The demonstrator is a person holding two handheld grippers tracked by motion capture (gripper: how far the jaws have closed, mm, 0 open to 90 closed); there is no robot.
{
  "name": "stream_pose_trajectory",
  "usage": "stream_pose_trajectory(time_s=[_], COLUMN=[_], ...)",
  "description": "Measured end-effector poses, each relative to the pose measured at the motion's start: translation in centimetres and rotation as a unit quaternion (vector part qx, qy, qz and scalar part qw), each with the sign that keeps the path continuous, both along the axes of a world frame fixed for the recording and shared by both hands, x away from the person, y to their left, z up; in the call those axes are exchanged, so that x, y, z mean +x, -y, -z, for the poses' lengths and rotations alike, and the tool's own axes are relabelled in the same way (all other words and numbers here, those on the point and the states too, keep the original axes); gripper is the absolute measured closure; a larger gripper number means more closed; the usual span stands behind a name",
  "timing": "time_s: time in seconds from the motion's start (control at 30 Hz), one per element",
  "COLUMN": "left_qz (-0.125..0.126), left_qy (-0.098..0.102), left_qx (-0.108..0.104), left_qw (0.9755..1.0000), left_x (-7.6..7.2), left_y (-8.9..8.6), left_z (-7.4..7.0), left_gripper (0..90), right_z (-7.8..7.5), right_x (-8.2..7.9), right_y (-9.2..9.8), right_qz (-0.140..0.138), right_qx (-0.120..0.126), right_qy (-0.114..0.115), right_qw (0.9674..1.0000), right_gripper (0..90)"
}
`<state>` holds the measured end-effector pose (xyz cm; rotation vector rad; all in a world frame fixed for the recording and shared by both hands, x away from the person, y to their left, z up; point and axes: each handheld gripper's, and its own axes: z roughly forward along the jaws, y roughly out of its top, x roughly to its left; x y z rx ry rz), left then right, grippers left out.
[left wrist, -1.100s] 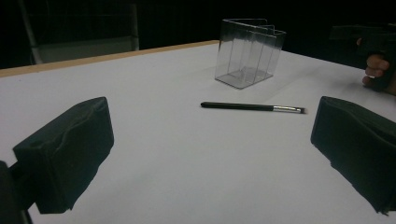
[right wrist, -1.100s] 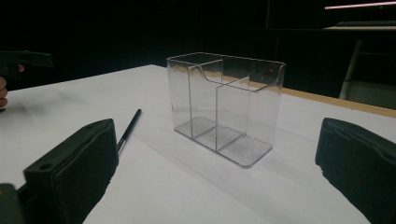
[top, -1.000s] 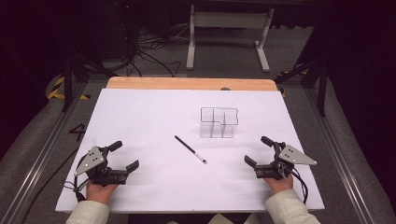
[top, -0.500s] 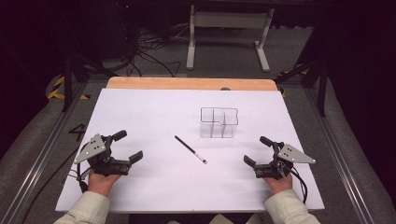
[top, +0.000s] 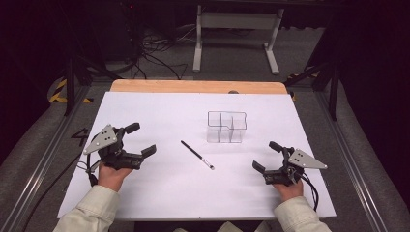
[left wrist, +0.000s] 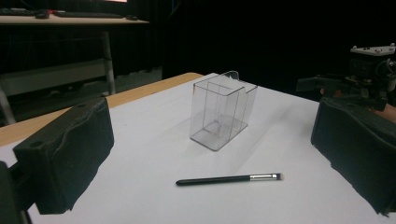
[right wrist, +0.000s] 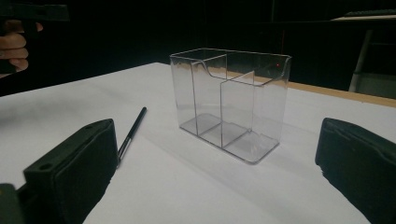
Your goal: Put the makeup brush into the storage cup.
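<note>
Black slim makeup brush [top: 197,154] on white table sheet [top: 159,193], lying diagonally, ferrule end toward near right; closer to left gripper [top: 137,140], jaws wide. Broadside between spread jaws in left gripper view. Right gripper [top: 263,156] wide too, facing clear plastic divided organizer [right wrist: 231,102].

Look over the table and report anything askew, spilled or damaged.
Nothing stands out. The clear acrylic organizer stands upright and empty on the white table cover; the black makeup brush lies flat beside it, apart from it, intact. No spills.
</note>
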<state>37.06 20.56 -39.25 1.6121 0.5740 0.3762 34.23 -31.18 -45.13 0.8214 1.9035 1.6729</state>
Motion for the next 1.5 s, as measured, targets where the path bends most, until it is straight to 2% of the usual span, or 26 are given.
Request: stream_pose_trajectory(time_s=[0.17, 0.43, 0.5, 0.67, 0.8, 0.87, 1.0, 1.07, 1.2, 1.37, 1.4, 1.47, 1.5], left_qz=[0.01, 0.03, 0.036, 0.049, 0.051, 0.056, 0.065, 0.067, 0.075, 0.081, 0.088, 0.091, 0.093], left_qy=[-0.003, -0.003, -0.008, -0.005, -0.005, -0.01, -0.007, -0.001, -0.011, -0.006, -0.012, -0.011, -0.012], left_qx=[0.003, -0.005, 0.001, 0.008, 0.003, 0.009, 0.011, 0.005, 0.008, 0.003, 0.01, 0.028, 0.029], left_qw=[0.9999, 0.9995, 0.9993, 0.9988, 0.9987, 0.9983, 0.9978, 0.9977, 0.9971, 0.9967, 0.996, 0.9954, 0.9952], left_x=[0.7, 2.2, 2.4, 3.3, 3.8, 4.2, 4.8, 5.1, 5.6, 6.1, 6.3, 6.4, 6.5], left_y=[0.9, 2.6, 3.0, 4.0, 4.5, 4.8, 5.5, 5.8, 6.5, 7.4, 7.9, 8.4, 8.6], left_z=[-0.4, -1.0, -1.1, -1.3, -1.2, -1.1, -1.4, -1.5, -1.4, -1.9, -2.0, -2.2, -2.2], left_gripper=[0.0, 0.0, 0.0, 0.0, 0.0, 0.0, 0.0, 0.0, 0.0, 0.0, 0.0, 0.0, 0.0], right_z=[0.0, 0.0, 0.0, 0.0, 0.1, 0.1, 0.1, 0.1, 0.1, 0.1, 0.1, 0.1, 0.1], right_x=[0.0, 0.0, 0.0, 0.0, 0.0, 0.0, 0.0, 0.0, 0.0, 0.0, 0.0, 0.1, 0.1], right_y=[0.0, 0.1, 0.1, 0.1, 0.1, 0.1, 0.2, 0.2, 0.2, 0.2, 0.2, 0.2, 0.2], right_qz=[-0.001, -0.003, -0.002, -0.001, 0.0, 0.001, 0.003, 0.003, 0.002, 0.001, 0.001, 0.0, -0.001], right_qx=[0.003, 0.005, 0.005, 0.005, 0.004, 0.006, 0.007, 0.007, 0.009, 0.009, 0.008, 0.008, 0.008], right_qy=[-0.001, -0.002, -0.001, -0.003, -0.004, -0.005, -0.006, -0.007, -0.011, -0.012, -0.012, -0.013, -0.013], right_qw=[1.0, 1.0, 1.0, 1.0, 1.0, 1.0, 1.0, 0.9999, 0.9999, 0.9999, 0.9999, 0.9999, 0.9999], right_gripper=[0.0, 0.0, 0.0, 0.0, 0.0, 0.0, 0.0, 0.0, 0.0, 0.0, 0.0, 0.0, 0.0])
